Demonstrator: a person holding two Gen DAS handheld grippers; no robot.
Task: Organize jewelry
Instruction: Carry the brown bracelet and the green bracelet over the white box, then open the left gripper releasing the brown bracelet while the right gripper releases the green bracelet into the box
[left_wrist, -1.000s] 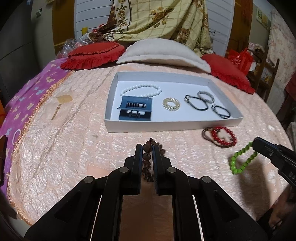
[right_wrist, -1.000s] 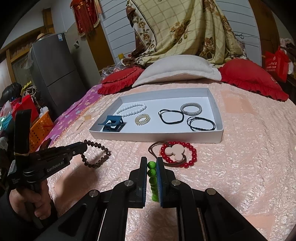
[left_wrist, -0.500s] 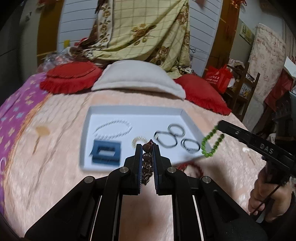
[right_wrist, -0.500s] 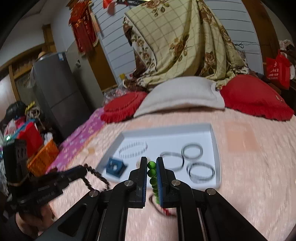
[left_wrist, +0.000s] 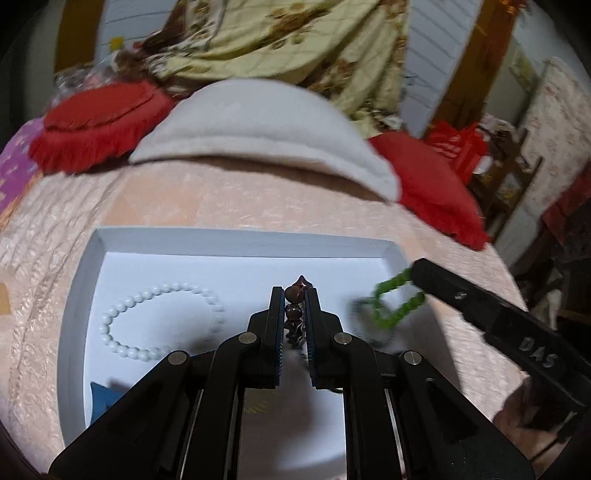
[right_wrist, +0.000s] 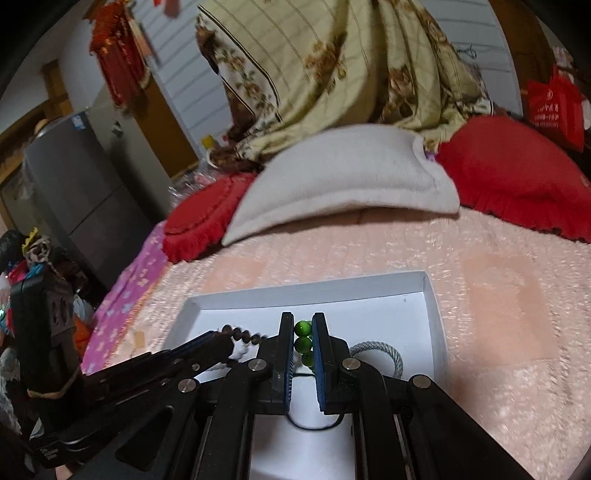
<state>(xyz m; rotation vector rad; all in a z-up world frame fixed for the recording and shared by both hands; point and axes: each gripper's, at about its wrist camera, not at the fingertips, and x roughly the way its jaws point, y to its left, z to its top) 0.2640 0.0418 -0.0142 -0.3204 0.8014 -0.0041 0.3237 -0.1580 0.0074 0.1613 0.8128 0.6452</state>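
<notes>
**Two bracelets carried over the tray**

The brown bracelet (left_wrist: 294, 314) is pinched in the left gripper (left_wrist: 294, 295), hanging above the middle of the white tray (left_wrist: 236, 236). The green bracelet (left_wrist: 397, 302) is pinched in the right gripper (right_wrist: 303, 325), over the tray's right edge. A white bead bracelet (left_wrist: 159, 319) lies by the left wall, a grey ring (right_wrist: 384, 350) on the right. Judged step: placing. Next, each gripper needs bare floor below, then a lowering and release.

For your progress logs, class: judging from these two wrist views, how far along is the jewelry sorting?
Done: the white pearl bracelet and a grey braided band already lie in the white tray. In hand: the left gripper holds the brown bead bracelet, the right gripper the green bead bracelet, both over the tray. Left: releasing them.
</notes>
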